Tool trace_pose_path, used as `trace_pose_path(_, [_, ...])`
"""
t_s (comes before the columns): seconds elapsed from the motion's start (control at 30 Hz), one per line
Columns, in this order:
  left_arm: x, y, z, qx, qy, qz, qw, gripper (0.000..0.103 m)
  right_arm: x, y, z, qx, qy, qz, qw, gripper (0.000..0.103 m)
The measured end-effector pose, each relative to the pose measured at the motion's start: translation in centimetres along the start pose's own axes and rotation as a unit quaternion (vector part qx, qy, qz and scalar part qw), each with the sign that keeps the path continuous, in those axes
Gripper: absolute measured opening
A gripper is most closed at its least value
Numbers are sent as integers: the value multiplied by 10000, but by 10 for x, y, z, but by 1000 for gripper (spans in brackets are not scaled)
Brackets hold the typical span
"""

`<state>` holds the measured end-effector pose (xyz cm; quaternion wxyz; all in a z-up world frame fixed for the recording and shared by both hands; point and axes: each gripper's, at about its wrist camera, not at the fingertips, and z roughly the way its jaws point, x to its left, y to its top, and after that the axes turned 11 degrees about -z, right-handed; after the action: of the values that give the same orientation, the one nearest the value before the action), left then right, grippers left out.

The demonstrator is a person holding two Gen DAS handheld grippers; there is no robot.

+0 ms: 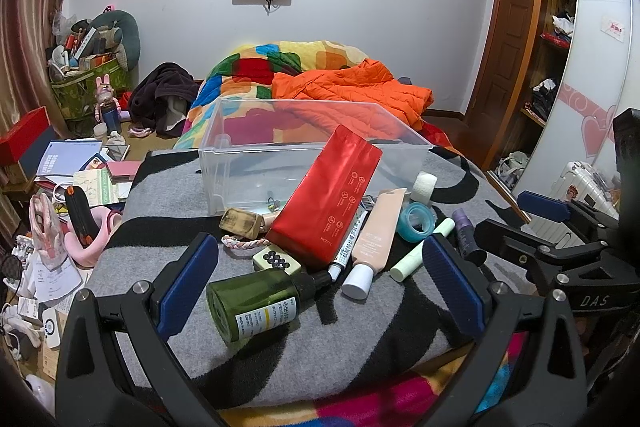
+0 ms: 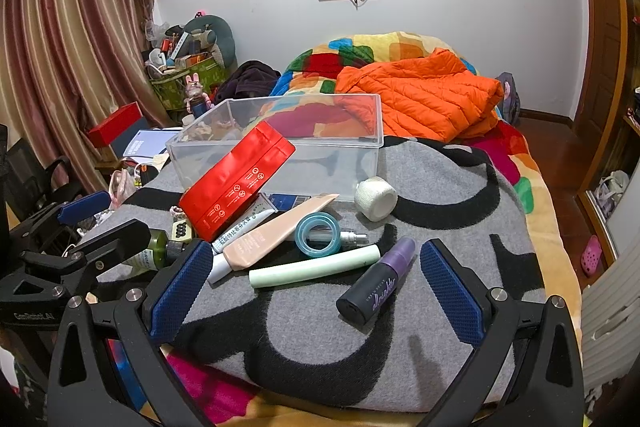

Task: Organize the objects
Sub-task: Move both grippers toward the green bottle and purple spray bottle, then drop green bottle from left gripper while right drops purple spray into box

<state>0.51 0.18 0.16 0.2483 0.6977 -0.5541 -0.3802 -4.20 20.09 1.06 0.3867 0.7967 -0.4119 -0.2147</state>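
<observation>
A clear plastic bin [image 1: 248, 167] [image 2: 340, 147] stands on the grey and black blanket, with a red pouch [image 1: 332, 195] [image 2: 236, 179] leaning on its front. My left gripper [image 1: 320, 243] is open; a green bottle [image 1: 256, 303] lies on its side between the fingers, untouched. My right gripper [image 2: 316, 247] is open too, over a mint stick [image 2: 316, 269] and a dark purple-capped bottle [image 2: 376, 283]. A peach tube [image 2: 272, 231], a blue tape ring [image 2: 318, 233] and a white bandage roll [image 2: 376, 197] lie close by.
An orange jacket [image 2: 420, 95] and a colourful quilt [image 1: 256, 67] lie behind the bin. Papers, boxes and bags crowd the floor at the left [image 1: 60, 187]. A wooden wardrobe [image 1: 552, 27] stands on the right. Each gripper shows at the edge of the other's view.
</observation>
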Motion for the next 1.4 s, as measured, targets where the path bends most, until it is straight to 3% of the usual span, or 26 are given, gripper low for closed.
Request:
trace_pose_path(0.53, [4, -2, -3, 31, 23, -42, 10000, 103, 1, -6, 5, 109, -48, 11, 9999, 103])
trace_pose_path(0.83, [41, -12, 7, 208, 385, -314, 9985, 103, -22, -11, 20, 316, -340, 326, 9984, 103])
trace_pose_path(0.97, [56, -15, 19, 455, 294, -595, 9968, 103, -34, -16, 33, 517, -341, 557, 9965, 102])
trace_pose_path(1.17, [50, -20, 32, 425, 268, -525, 9974, 103, -45, -24, 47, 782, -271, 779, 9935, 76])
trace_pose_path(1.33, [45, -24, 40, 583, 255, -398, 9972, 77, -48, -32, 55, 987, -100, 856, 9914, 54])
trace_pose_path(1.4, [46, -25, 43, 640, 269, -444, 9966, 71, -49, -34, 57, 1001, -19, 887, 9910, 47])
